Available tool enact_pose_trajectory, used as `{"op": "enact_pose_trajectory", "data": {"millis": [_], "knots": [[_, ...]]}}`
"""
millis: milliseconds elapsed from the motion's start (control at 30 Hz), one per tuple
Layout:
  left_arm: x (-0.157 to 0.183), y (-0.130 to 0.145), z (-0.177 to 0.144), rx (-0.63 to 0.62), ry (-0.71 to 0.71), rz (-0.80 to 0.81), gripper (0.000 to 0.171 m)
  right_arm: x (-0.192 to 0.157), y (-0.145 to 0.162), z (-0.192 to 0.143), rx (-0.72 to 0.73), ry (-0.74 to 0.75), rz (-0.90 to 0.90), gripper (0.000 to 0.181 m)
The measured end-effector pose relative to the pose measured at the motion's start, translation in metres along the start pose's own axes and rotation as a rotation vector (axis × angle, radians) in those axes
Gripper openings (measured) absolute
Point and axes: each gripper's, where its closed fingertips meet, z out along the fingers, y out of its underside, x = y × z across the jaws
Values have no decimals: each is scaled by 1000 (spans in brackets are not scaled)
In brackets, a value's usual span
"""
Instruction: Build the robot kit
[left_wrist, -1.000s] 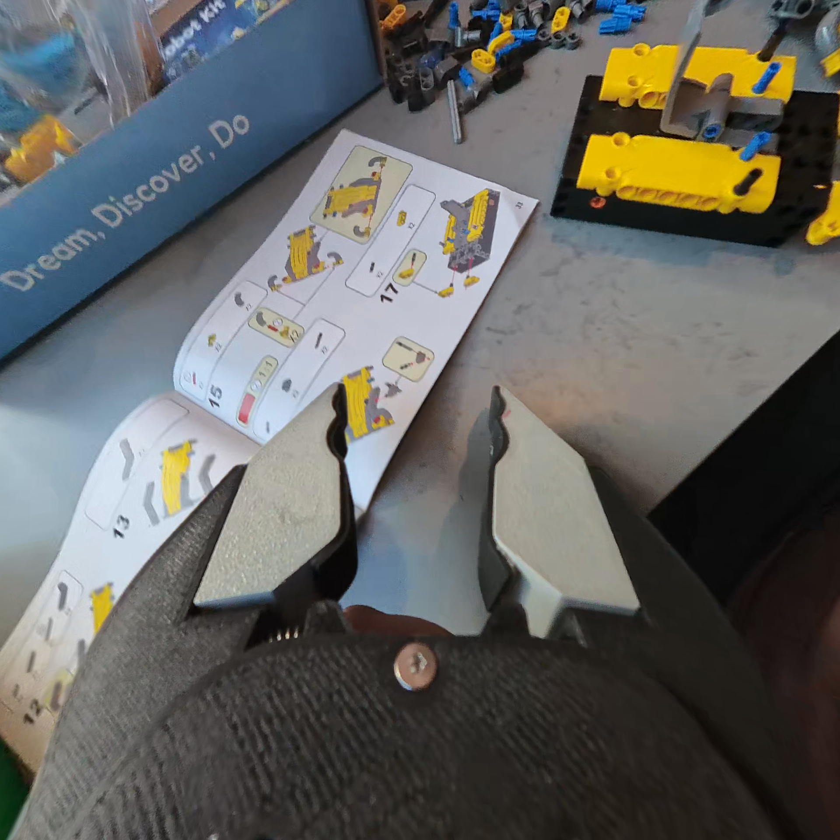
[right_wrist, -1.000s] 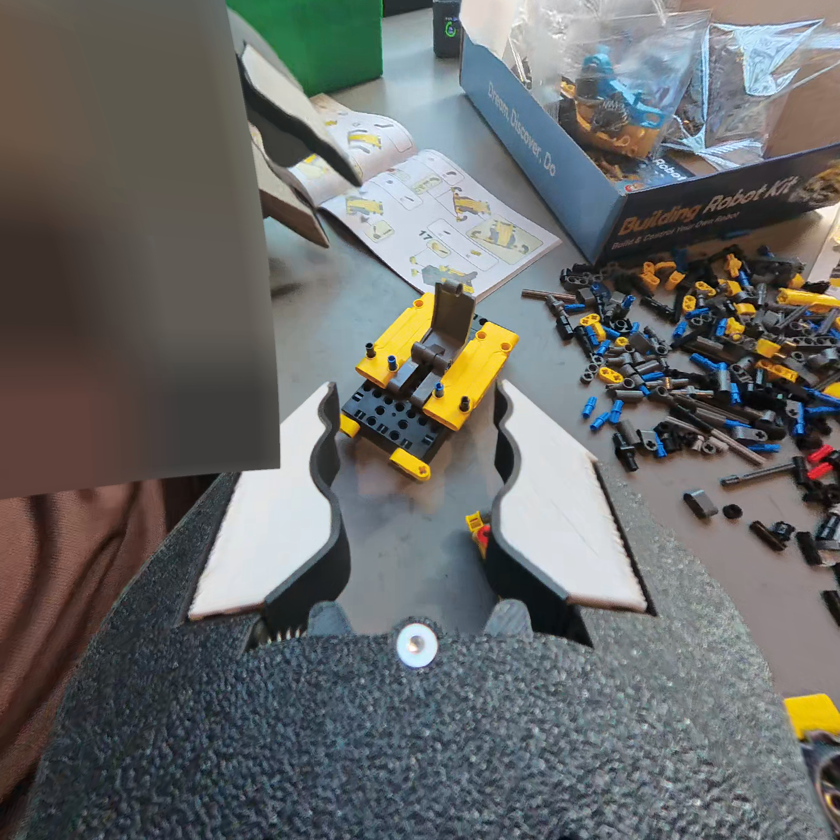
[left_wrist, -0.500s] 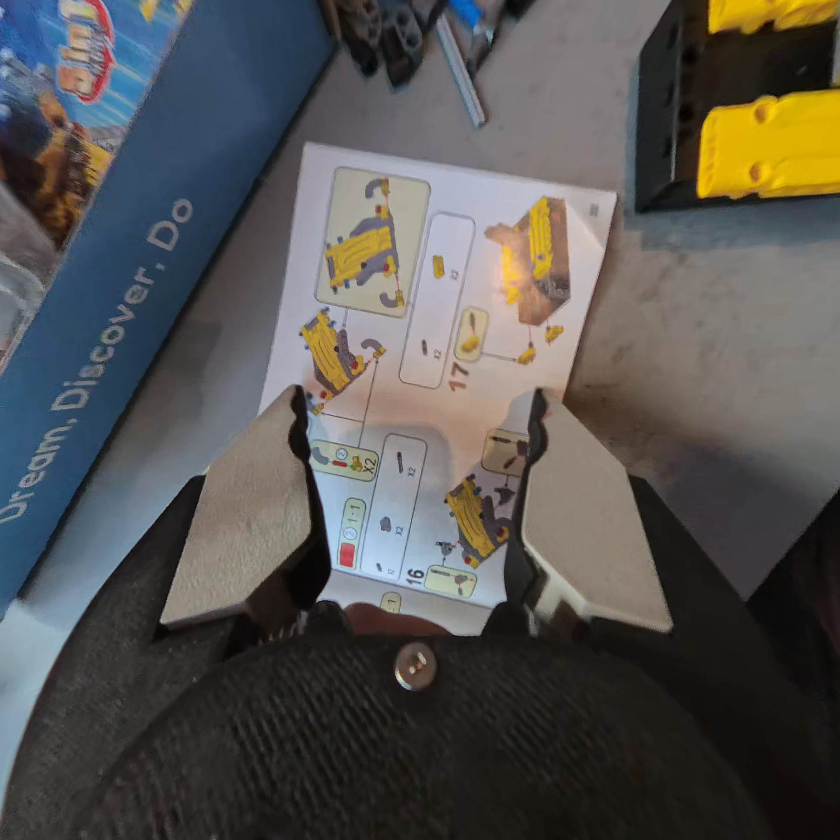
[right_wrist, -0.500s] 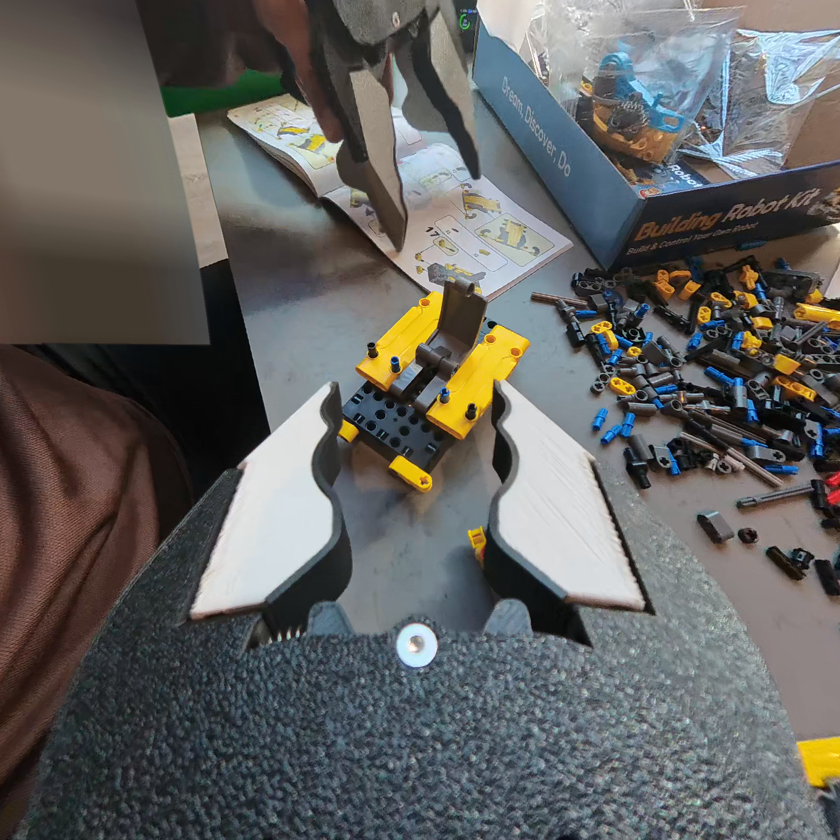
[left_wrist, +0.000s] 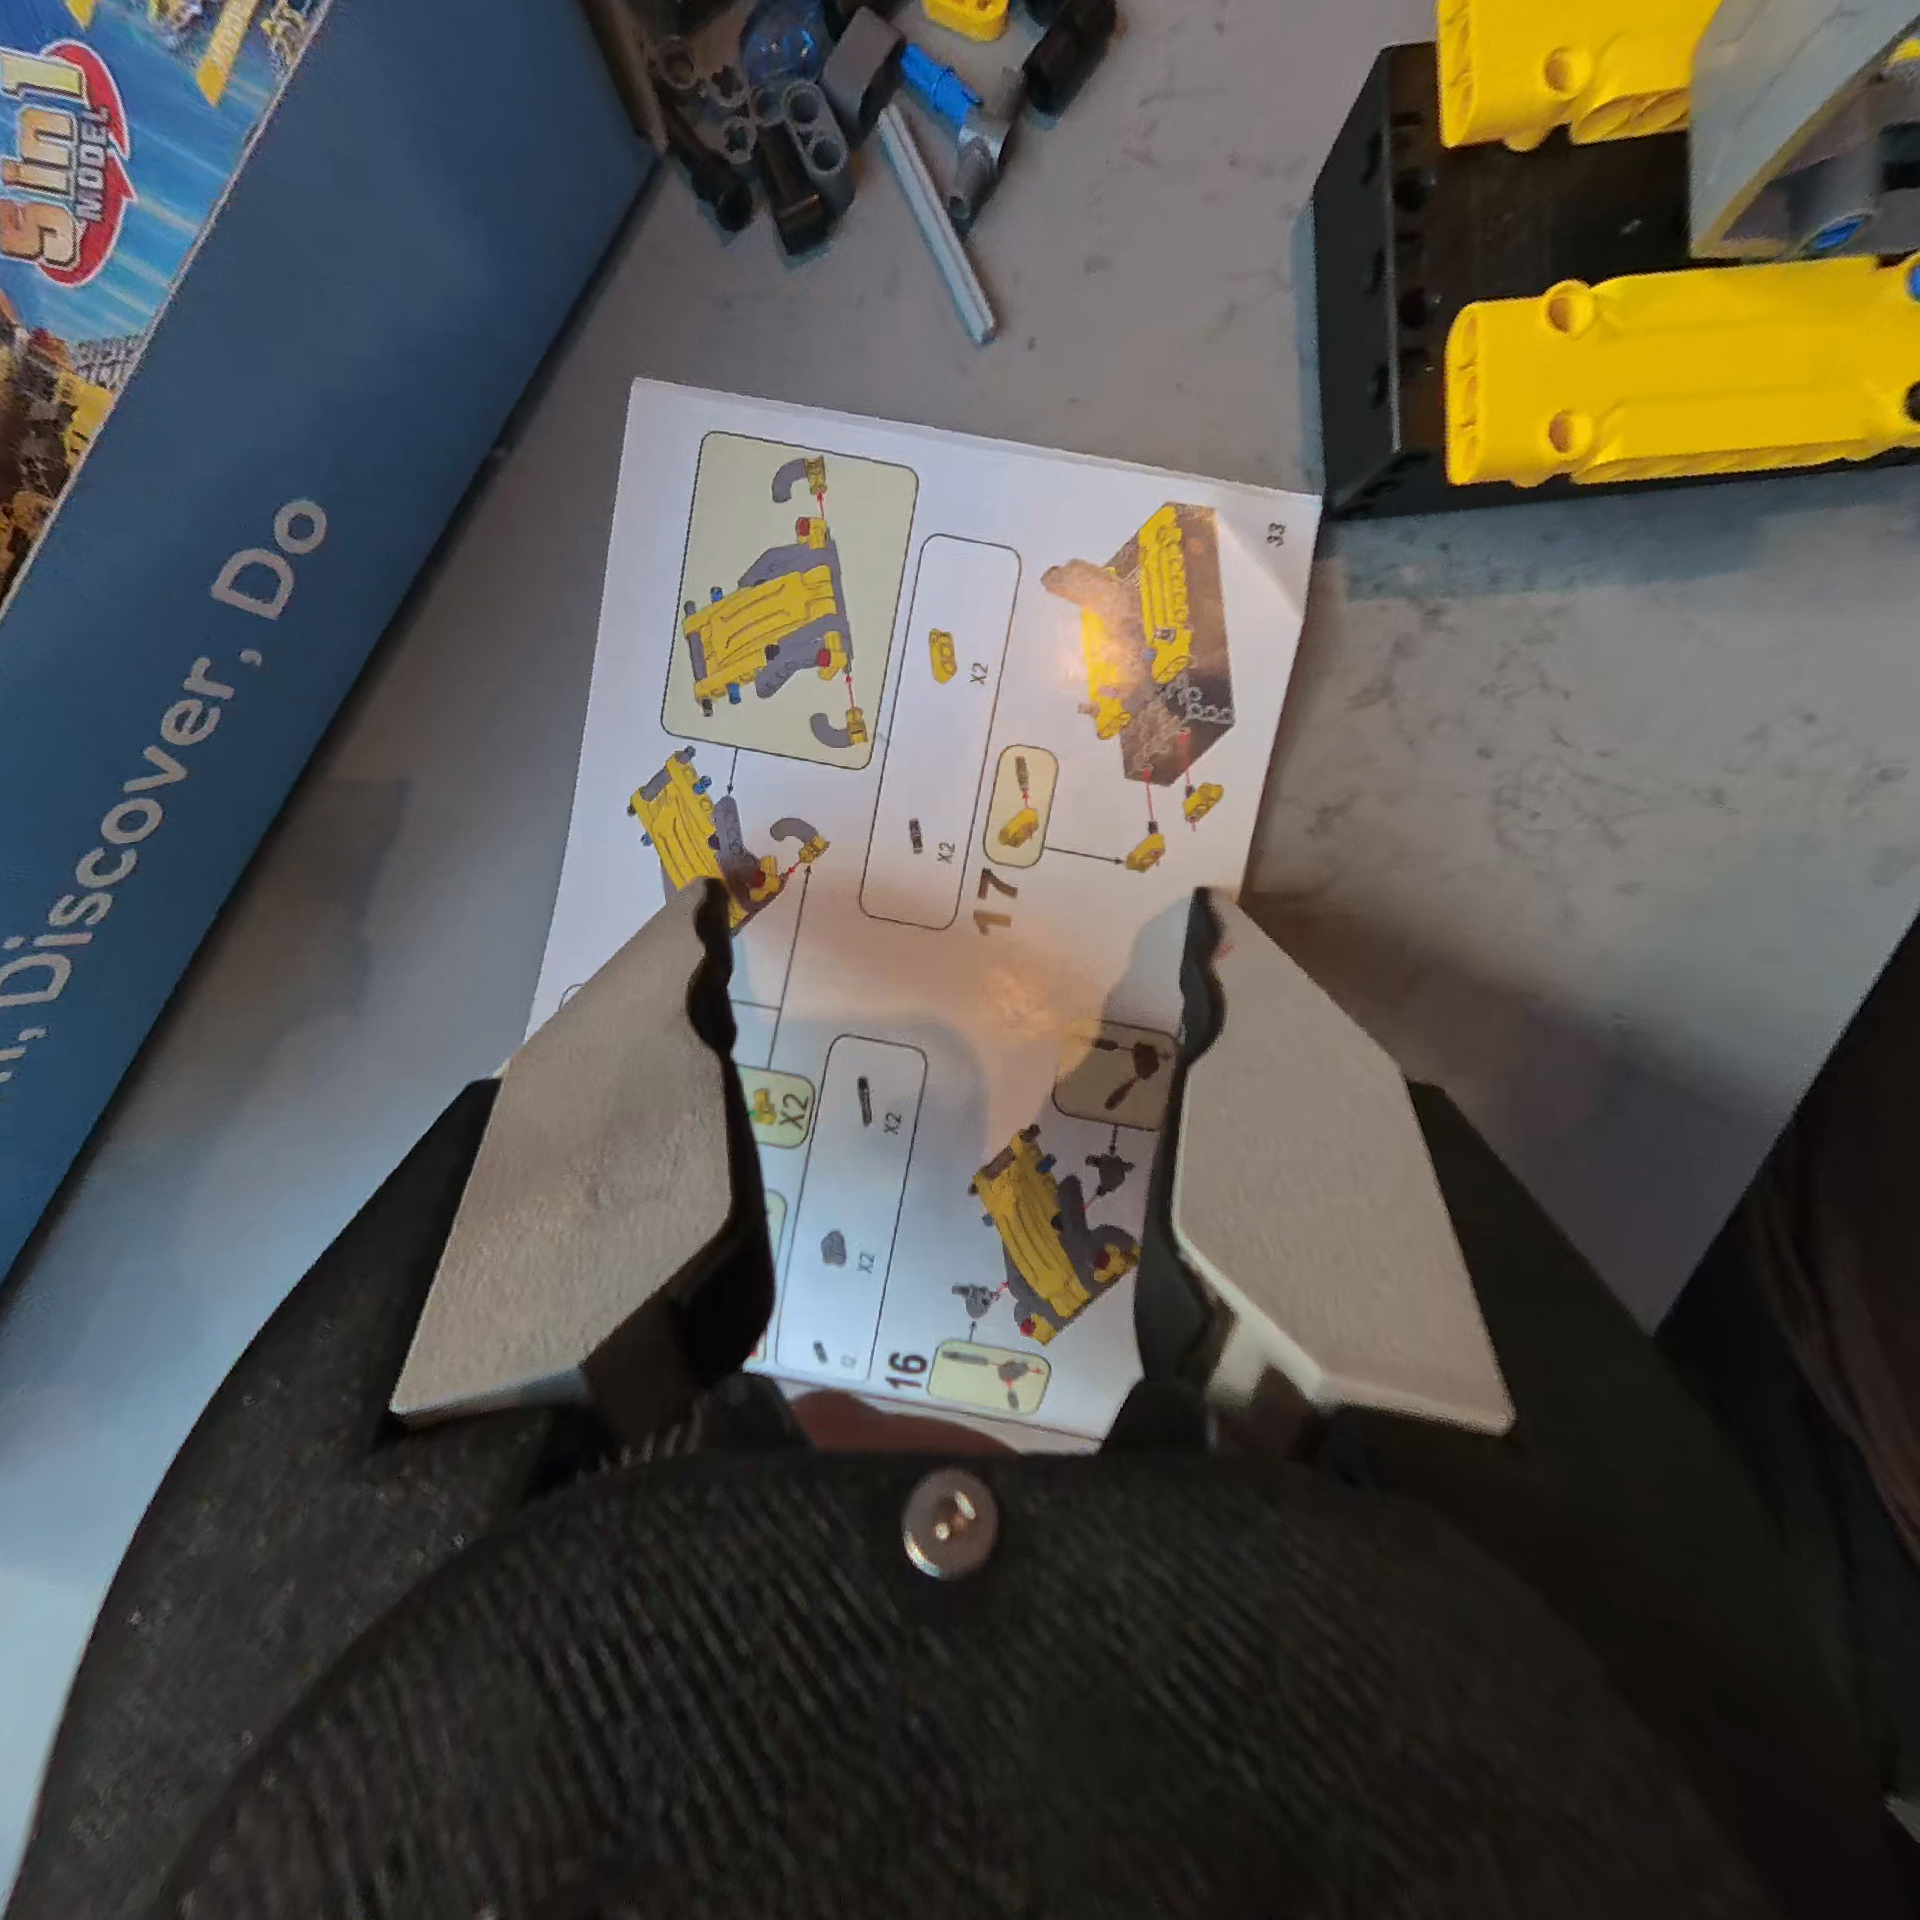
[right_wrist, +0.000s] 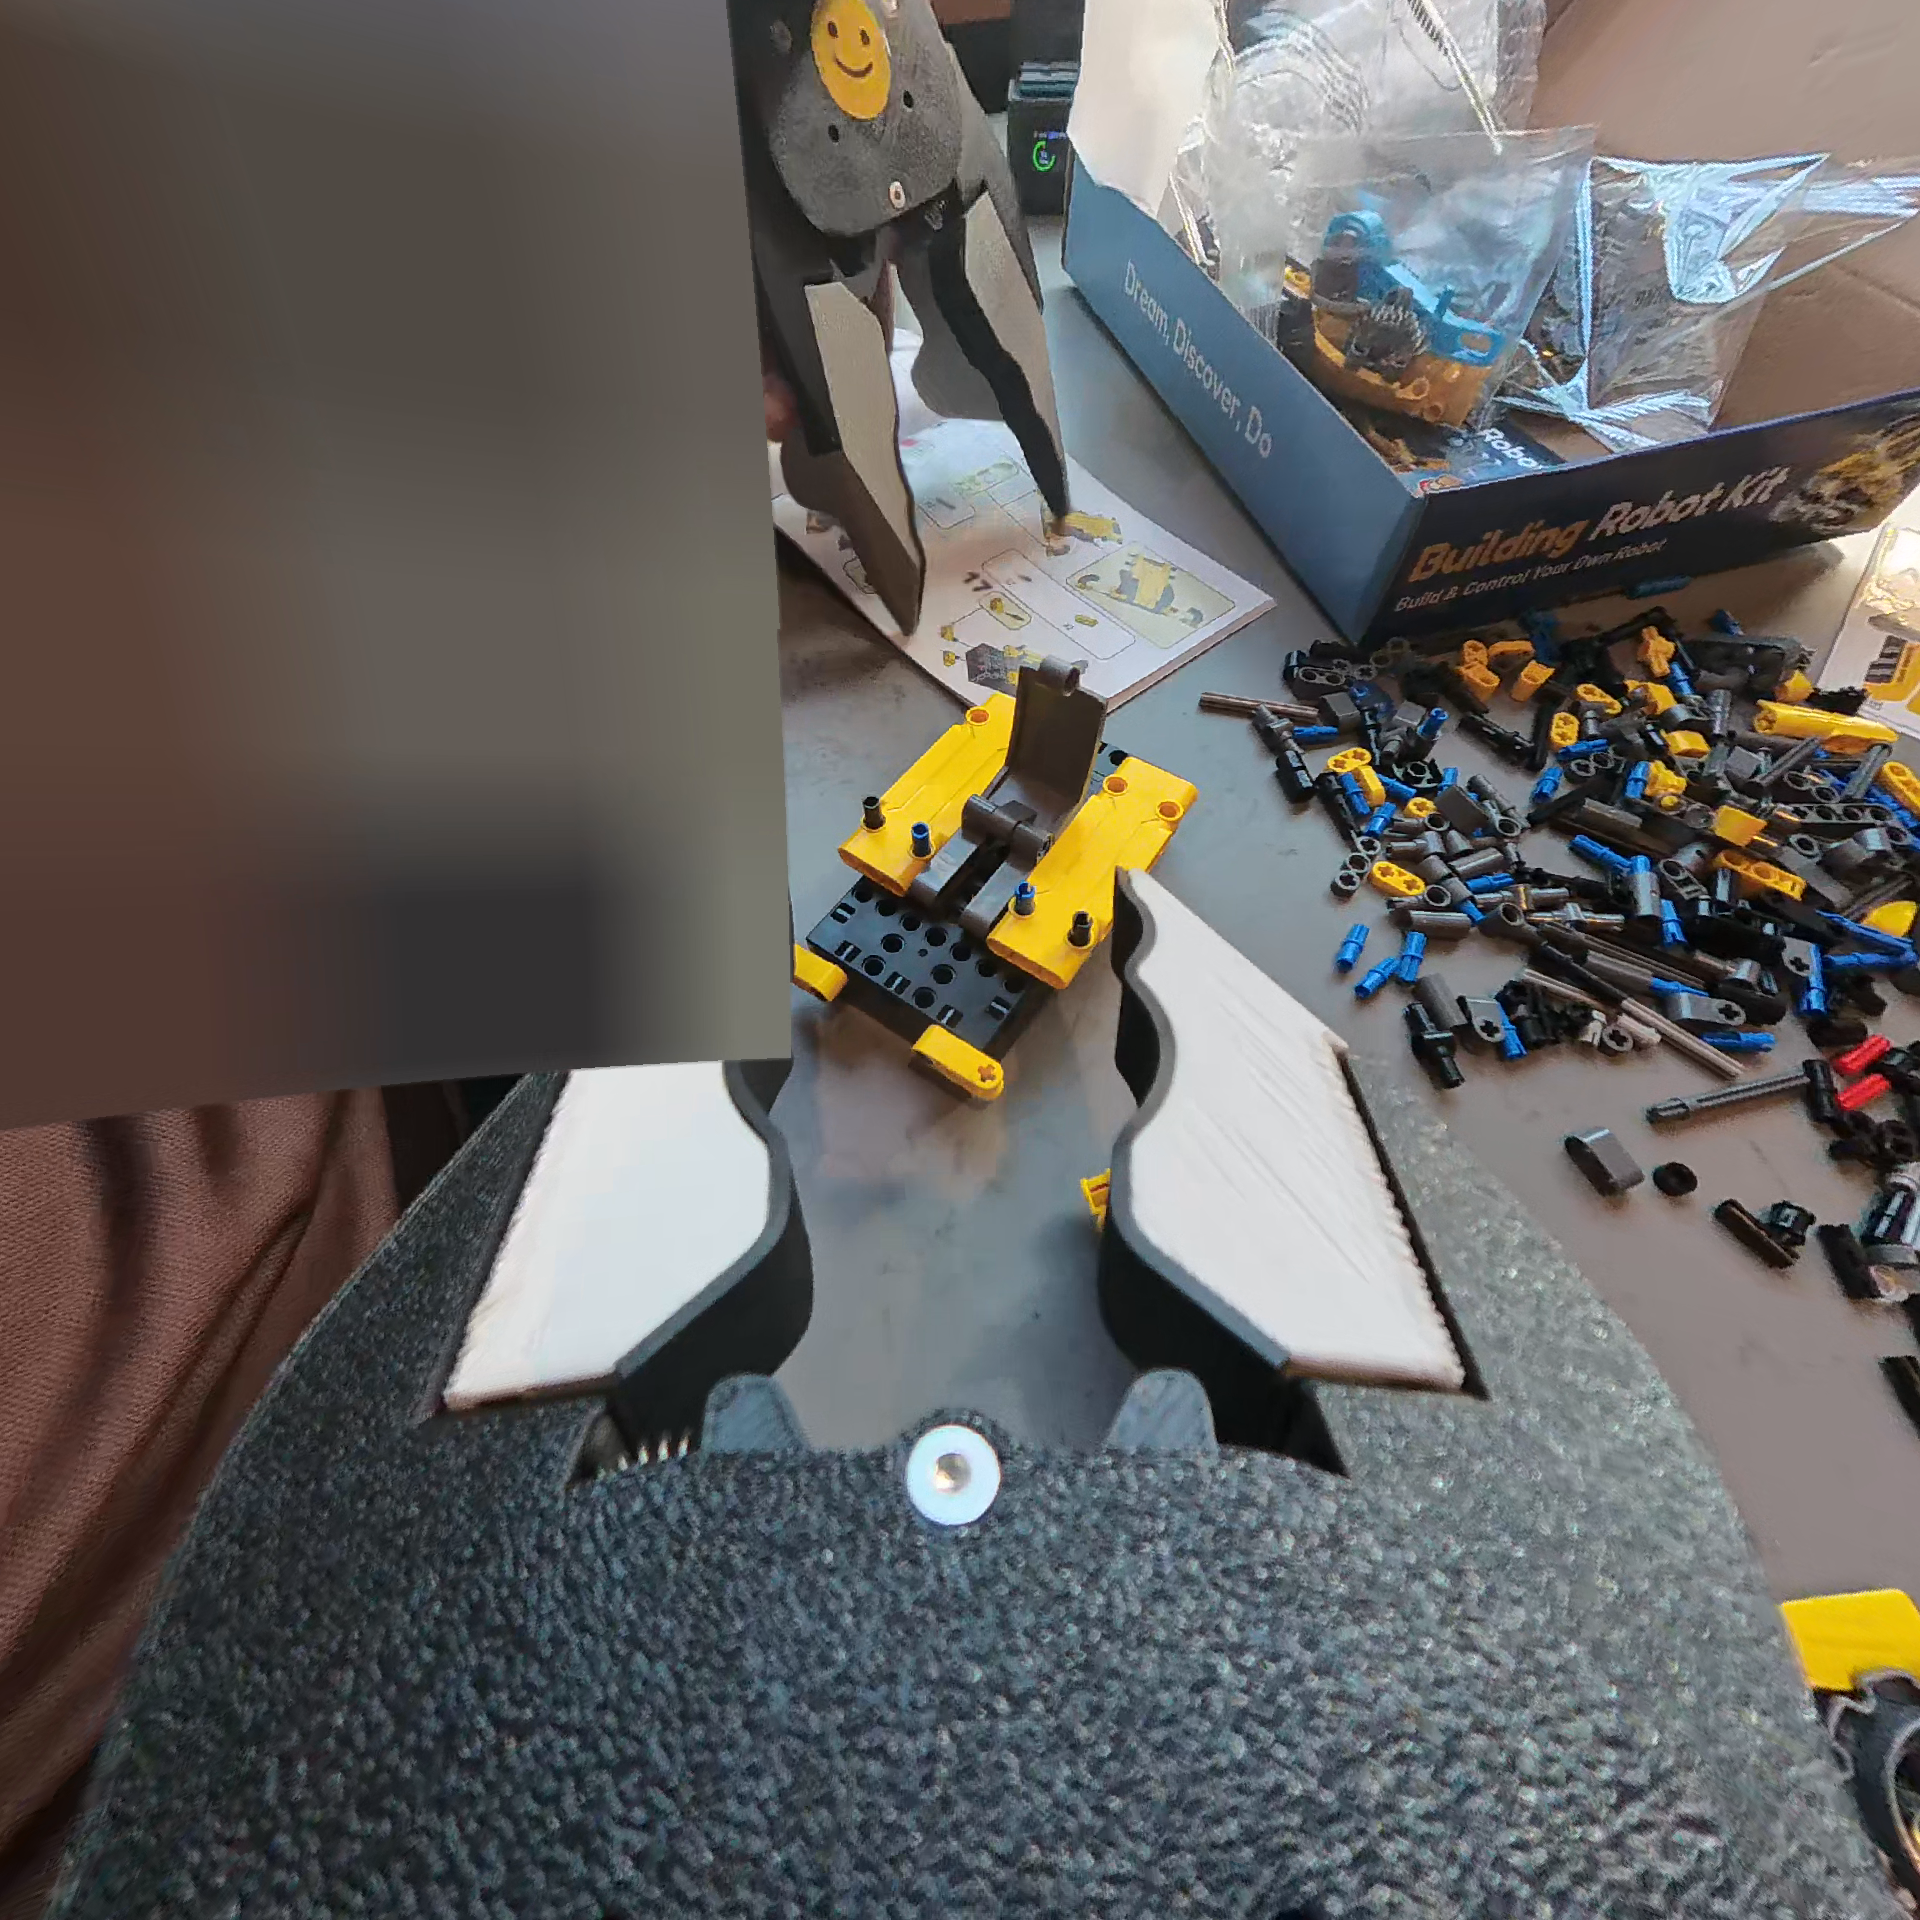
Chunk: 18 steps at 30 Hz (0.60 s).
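Covering a grey table — booklet, loose parts, blue box — both grippers' jaws spread, empty.

Left gripper: black textured body, grey wedge-shaped fingers, wavy black inner edges, silver screw; yellow smiley sticker in the right wrist view.
Right gripper: black pebbled body, pale ribbed fingers, silver screw.
Clothing: brown fabric.
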Motion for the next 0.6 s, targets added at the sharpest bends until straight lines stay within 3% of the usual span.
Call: {"op": "enact_pose_trajectory", "data": {"millis": [100,600], "knots": [[-3,2,0,-13,-31,-18,93,1,1,-2,2,7,4,56],[7,8,-4,-8,-24,-22,96,4,10,5,-30,12,17,55]]}}
